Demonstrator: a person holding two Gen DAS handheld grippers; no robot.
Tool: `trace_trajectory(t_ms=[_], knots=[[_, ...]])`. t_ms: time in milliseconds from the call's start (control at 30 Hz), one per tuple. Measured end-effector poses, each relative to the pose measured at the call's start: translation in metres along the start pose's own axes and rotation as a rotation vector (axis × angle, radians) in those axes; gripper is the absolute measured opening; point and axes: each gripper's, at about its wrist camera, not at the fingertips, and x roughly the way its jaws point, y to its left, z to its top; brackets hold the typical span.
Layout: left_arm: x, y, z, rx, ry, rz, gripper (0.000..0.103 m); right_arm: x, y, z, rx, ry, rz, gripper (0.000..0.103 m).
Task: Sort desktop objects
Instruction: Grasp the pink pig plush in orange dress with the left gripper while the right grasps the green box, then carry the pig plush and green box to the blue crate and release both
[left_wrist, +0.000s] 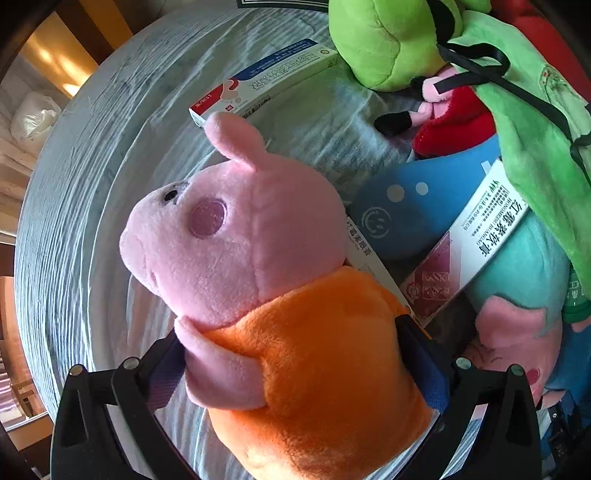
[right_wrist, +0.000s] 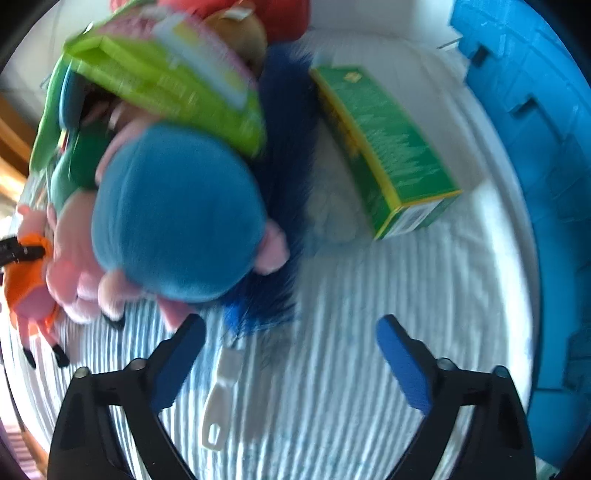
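**Pig toy clamped on the left, right claw free: snags and slips to be watched**

Left wrist view: the left claw (left_wrist: 295, 373) is seen closed on the orange body of a pink pig toy (left_wrist: 258, 266), one blue pad pressed in at each flank. The toy is held at the soft belly rather than at anything firm, so a slip or a twist in the grip is to be feared if it is swung quickly. Just behind the pig's head a white box (left_wrist: 364, 258) is partly hidden, and a maroon-and-white box (left_wrist: 469, 247) lies against a teal toy (left_wrist: 532, 273) to the right. These could be dragged along or tipped if the pig is carried low over the heap. A long white-and-blue box (left_wrist: 266, 81) lies apart on the striped cloth (left_wrist: 92, 184), and a green plush toy (left_wrist: 391, 40) sits at the top.

Right wrist view: the picture is blurred. The right claw (right_wrist: 291, 354) is shown spread wide and holding nothing, above the striped cloth. A blue-bodied plush toy (right_wrist: 177, 214) lies close to the left finger, with a lime-green packet (right_wrist: 173, 81) propped on the pile behind it. That packet could be knocked down if the plush is pulled out. A green box (right_wrist: 384, 147) lies clear to the right, near a blue crate (right_wrist: 546, 147). A white tag (right_wrist: 221, 398) lies between the fingers and might be caught in a closing grip. The pig toy is glimpsed at the far left edge.
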Motion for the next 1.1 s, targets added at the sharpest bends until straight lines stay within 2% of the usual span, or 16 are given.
trace_trajectory(t_ms=[100,200,367,533,567,600,633,667,700,800,900,1100], knots=[[0.004,0.004,0.003,-0.024,0.027,-0.021,0.103,-0.014,-0.024,0.017,0.014,-0.054,-0.044,0.093],[0.003,0.004,0.007,-0.006,0.052,-0.02,0.103,-0.018,-0.041,0.038,0.006,-0.089,-0.079,0.093],[-0.001,0.008,0.014,0.021,0.085,-0.007,0.103,0.004,-0.055,0.08,-0.035,-0.047,-0.099,0.098],[0.001,0.015,0.017,0.021,0.116,-0.016,0.103,0.032,-0.05,0.102,-0.064,0.02,-0.082,0.098],[-0.001,0.016,0.016,0.026,0.112,-0.019,0.099,0.037,-0.049,0.104,-0.071,0.03,-0.083,0.098],[-0.005,0.017,0.014,0.031,0.103,-0.02,0.095,0.041,-0.048,0.105,-0.083,0.041,-0.09,0.098],[-0.011,0.019,0.01,0.036,0.083,-0.025,0.093,0.044,-0.046,0.105,-0.094,0.048,-0.097,0.091],[-0.016,0.019,0.008,0.042,0.066,-0.029,0.088,0.045,-0.046,0.104,-0.095,0.049,-0.1,0.065],[-0.023,0.02,0.004,0.055,0.042,-0.03,0.084,0.044,-0.047,0.103,-0.091,0.046,-0.105,0.057],[-0.042,0.02,-0.012,0.082,-0.024,-0.015,0.08,0.03,-0.052,0.095,-0.069,0.022,-0.07,0.054],[-0.059,0.024,-0.03,0.091,-0.078,-0.019,0.078,0.004,-0.058,0.082,-0.055,-0.028,-0.07,0.052],[-0.121,0.027,-0.082,0.132,-0.283,-0.005,0.078,-0.061,-0.058,0.037,-0.042,-0.133,-0.053,0.052]])
